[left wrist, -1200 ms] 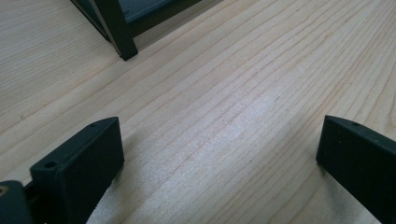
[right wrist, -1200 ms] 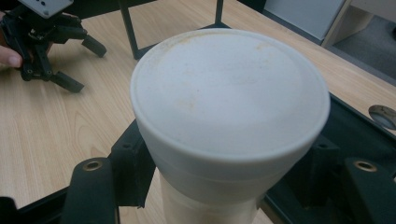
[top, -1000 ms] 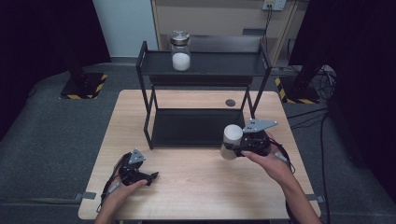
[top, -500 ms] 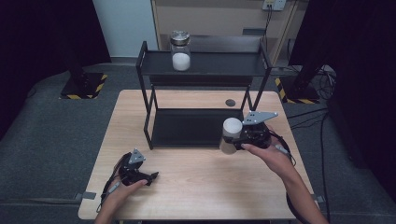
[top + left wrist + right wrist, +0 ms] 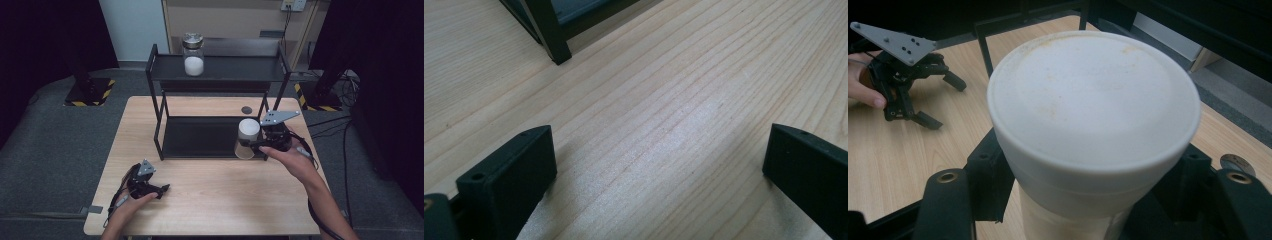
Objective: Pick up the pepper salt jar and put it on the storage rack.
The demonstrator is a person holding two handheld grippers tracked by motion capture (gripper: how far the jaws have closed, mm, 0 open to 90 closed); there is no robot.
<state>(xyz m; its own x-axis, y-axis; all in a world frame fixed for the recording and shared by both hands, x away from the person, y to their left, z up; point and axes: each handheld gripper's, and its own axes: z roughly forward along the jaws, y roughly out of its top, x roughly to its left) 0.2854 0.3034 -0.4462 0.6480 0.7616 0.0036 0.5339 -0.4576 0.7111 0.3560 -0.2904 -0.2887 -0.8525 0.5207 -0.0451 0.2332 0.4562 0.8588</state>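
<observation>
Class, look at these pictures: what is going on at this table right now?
A person works with a tool in each hand. The right tool is shut on a white-lidded jar, holding it in front of the black shelf rack. The left tool rests open near the wooden table's front edge, gripping nothing. A second jar stands on the rack's top shelf.

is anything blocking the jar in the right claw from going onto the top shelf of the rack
Nothing visible blocks it. The right claw holds the white-lidded jar by the rack's lower right front. The top shelf is bare except for another jar at its left. Only the shelf's front rail has to be cleared.
</observation>
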